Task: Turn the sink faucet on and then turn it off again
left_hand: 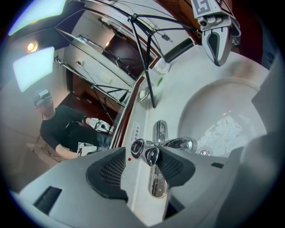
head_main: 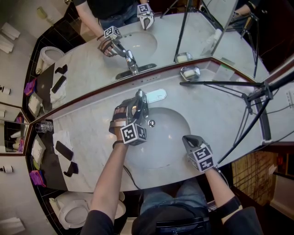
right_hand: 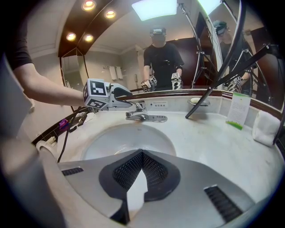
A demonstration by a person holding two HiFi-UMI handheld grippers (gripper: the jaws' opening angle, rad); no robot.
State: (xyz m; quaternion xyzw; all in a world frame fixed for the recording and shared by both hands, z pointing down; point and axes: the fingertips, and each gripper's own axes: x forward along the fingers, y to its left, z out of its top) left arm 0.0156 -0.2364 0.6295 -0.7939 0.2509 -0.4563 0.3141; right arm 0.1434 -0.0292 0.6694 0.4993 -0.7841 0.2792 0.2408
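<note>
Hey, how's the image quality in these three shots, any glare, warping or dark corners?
Head view: evenly lit, but the wide lens bows the counter edge into a curve. Left gripper view: dark ring round the frame, bright glints on the chrome faucet. Right gripper view: ceiling lights glare in the mirror, and the tripod legs look bowed.

This is a bathroom. A pale marble counter [head_main: 87,137] carries an oval white sink [head_main: 172,126] with a chrome faucet [right_hand: 139,116]. A wide mirror [head_main: 92,64] runs along the wall behind it. A white toilet [head_main: 69,211] stands beside the counter, and a soap dish [head_main: 189,73] sits close to the mirror.
</note>
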